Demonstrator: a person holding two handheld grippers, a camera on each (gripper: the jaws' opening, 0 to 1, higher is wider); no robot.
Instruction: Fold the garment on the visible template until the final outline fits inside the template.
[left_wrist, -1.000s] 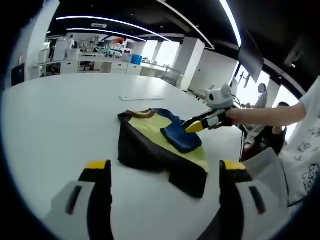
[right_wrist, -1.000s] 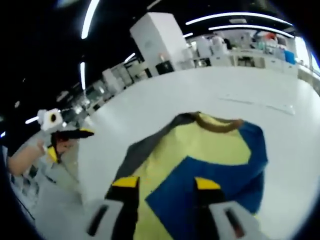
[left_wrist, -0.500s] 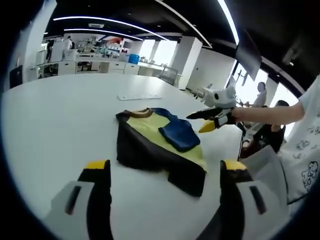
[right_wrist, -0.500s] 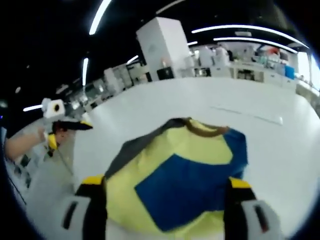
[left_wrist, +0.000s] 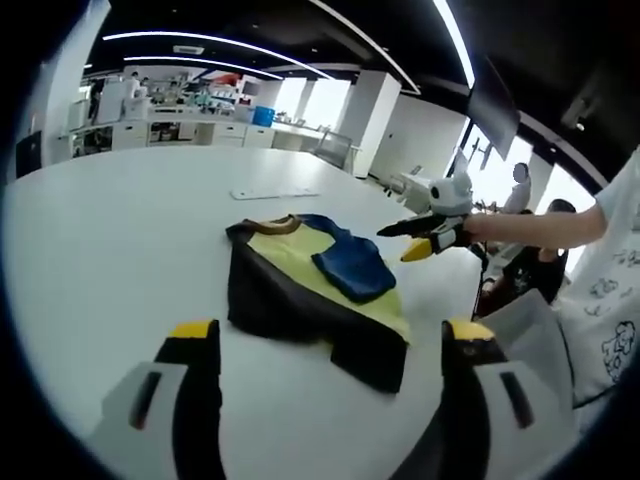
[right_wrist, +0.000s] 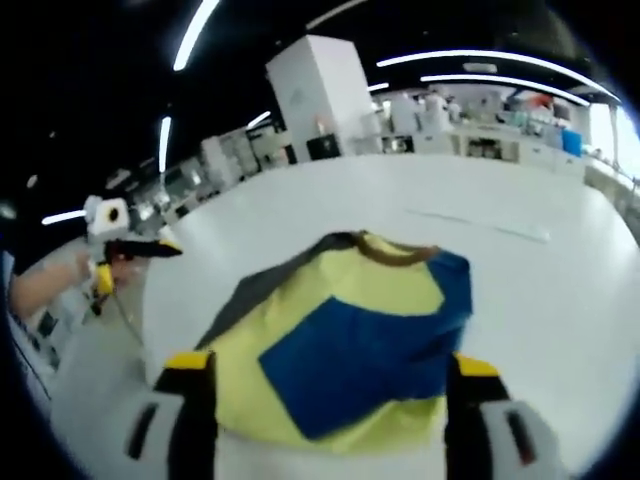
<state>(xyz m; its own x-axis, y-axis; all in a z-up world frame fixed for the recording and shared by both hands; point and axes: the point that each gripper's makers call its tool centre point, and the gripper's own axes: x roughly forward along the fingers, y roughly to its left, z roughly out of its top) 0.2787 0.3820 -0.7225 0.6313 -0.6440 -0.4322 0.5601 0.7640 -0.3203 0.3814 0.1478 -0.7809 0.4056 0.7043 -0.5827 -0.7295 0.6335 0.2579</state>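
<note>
While it lies partly folded on the white table (left_wrist: 110, 250), the garment (left_wrist: 310, 295) shows a yellow front, a dark side panel and dark sleeve, a brown collar (left_wrist: 272, 226) and a blue sleeve (left_wrist: 350, 270) laid across the yellow. In the right gripper view the garment (right_wrist: 340, 350) sits just beyond the jaws, the blue sleeve (right_wrist: 350, 345) folded over the yellow body and the brown collar (right_wrist: 395, 252) at the far edge.

The right gripper (left_wrist: 425, 240) hangs just beside the garment's blue side, above the table, held by a hand (left_wrist: 470, 232); its yellow-tipped jaws stand apart and grip nothing. In its own view the right gripper (right_wrist: 330, 365) has its jaws spread wide on either side of the cloth.

The left gripper (left_wrist: 325, 335) hovers near the garment's dark edge, jaws wide apart and empty. Seen from the right gripper view, the left gripper (right_wrist: 125, 262) is off to the side of the table (right_wrist: 540, 300), well apart from the garment.

A pale flat strip (left_wrist: 272, 193) lies on the table beyond the collar. Counters and white pillars stand in the background.
</note>
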